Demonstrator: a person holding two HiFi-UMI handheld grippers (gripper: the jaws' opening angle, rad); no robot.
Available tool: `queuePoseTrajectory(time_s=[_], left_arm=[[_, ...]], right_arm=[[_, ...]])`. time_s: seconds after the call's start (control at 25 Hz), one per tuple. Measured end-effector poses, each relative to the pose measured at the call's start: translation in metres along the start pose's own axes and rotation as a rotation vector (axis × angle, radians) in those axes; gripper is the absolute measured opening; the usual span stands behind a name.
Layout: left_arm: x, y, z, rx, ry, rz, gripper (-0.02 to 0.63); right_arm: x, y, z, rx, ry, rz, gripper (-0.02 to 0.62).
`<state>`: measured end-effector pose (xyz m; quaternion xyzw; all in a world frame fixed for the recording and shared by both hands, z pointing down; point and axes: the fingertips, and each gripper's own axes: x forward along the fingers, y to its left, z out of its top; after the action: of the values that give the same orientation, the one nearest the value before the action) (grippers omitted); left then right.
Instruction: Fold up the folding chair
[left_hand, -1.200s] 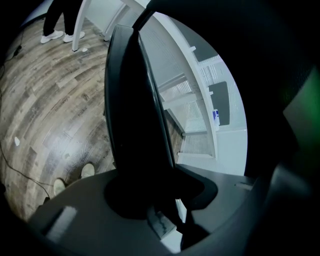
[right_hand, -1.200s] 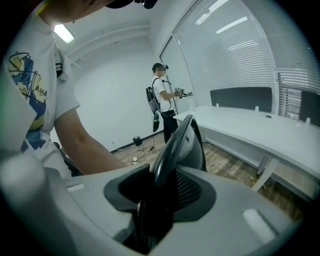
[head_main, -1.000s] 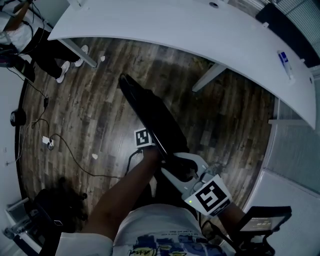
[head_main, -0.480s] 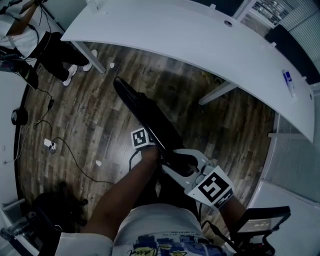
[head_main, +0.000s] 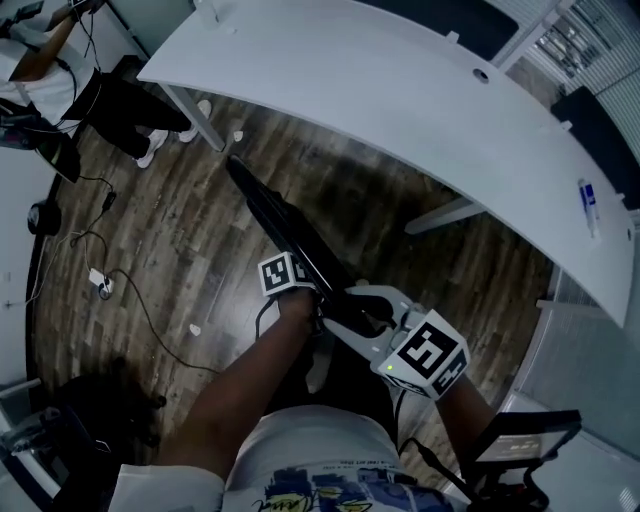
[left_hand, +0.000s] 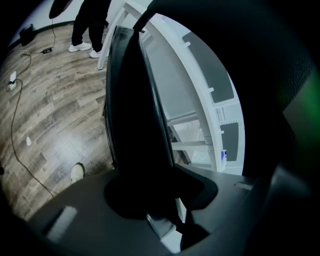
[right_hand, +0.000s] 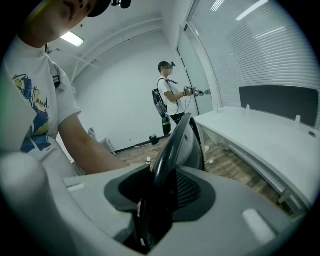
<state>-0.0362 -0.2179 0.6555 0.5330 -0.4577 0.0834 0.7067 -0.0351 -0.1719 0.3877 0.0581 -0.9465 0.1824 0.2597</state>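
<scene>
The black folding chair (head_main: 290, 235) is folded flat and runs slantwise from the table leg down to my hands in the head view. My left gripper (head_main: 308, 292), with its marker cube, is shut on the chair's left side. In the left gripper view the dark chair (left_hand: 135, 125) fills the space between the jaws. My right gripper (head_main: 365, 310) clasps the chair's near end with its white jaws. In the right gripper view the black frame tube and mesh (right_hand: 175, 140) sit between the jaws.
A long curved white table (head_main: 420, 90) spans the top, with legs (head_main: 195, 120) close to the chair's far end. Cables (head_main: 130, 290) trail over the wooden floor at left. A person (head_main: 110, 100) stands at far left; dark gear (head_main: 110, 410) lies at lower left.
Both grippers have carried the folded chair across the floor toward the white table. Its far end now lies close to the table leg. Both grips are unchanged.
</scene>
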Motion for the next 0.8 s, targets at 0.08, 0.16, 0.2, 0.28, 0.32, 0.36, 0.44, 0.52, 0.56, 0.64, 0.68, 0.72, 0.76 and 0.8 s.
queuePoseTrajectory(time_s=[0.08, 0.16, 0.2, 0.28, 0.32, 0.36, 0.44, 0.52, 0.56, 0.64, 0.68, 0.72, 0.76, 0.8], left_arm=[[0.007, -0.004, 0.011, -0.021, -0.015, 0.004, 0.155], [0.015, -0.008, 0.020, -0.061, -0.037, 0.007, 0.155], [0.021, -0.011, 0.024, -0.083, -0.048, 0.010, 0.155], [0.035, -0.018, 0.035, -0.116, -0.069, 0.019, 0.155], [0.041, -0.023, 0.042, -0.126, -0.079, 0.023, 0.155], [0.046, -0.027, 0.047, -0.132, -0.090, 0.027, 0.156], [0.049, -0.032, 0.052, -0.140, -0.112, 0.029, 0.158], [0.051, -0.036, 0.054, -0.160, -0.129, 0.030, 0.158], [0.054, -0.038, 0.054, -0.174, -0.136, 0.031, 0.158], [0.062, -0.046, 0.057, -0.202, -0.148, 0.036, 0.158], [0.068, -0.052, 0.060, -0.215, -0.155, 0.040, 0.158], [0.075, -0.057, 0.065, -0.226, -0.162, 0.046, 0.158], [0.082, -0.063, 0.069, -0.236, -0.169, 0.051, 0.160], [0.089, -0.069, 0.073, -0.243, -0.174, 0.056, 0.160]], right_arm=[[0.000, -0.016, 0.004, -0.005, 0.002, 0.035, 0.135], [0.000, -0.032, 0.005, -0.017, 0.012, 0.077, 0.135], [-0.001, -0.040, 0.005, -0.023, 0.017, 0.099, 0.135], [-0.007, -0.063, 0.005, -0.031, 0.025, 0.136, 0.135], [-0.010, -0.074, 0.006, -0.032, 0.026, 0.150, 0.135], [-0.013, -0.083, 0.007, -0.033, 0.024, 0.161, 0.135], [-0.017, -0.091, 0.009, -0.038, 0.019, 0.179, 0.135], [-0.021, -0.096, 0.010, -0.050, 0.023, 0.197, 0.133], [-0.024, -0.100, 0.009, -0.059, 0.027, 0.210, 0.133], [-0.032, -0.113, 0.008, -0.075, 0.039, 0.238, 0.133], [-0.037, -0.123, 0.007, -0.080, 0.044, 0.249, 0.133], [-0.042, -0.135, 0.007, -0.083, 0.048, 0.259, 0.133], [-0.047, -0.146, 0.008, -0.084, 0.049, 0.267, 0.133], [-0.052, -0.157, 0.008, -0.085, 0.050, 0.272, 0.132]])
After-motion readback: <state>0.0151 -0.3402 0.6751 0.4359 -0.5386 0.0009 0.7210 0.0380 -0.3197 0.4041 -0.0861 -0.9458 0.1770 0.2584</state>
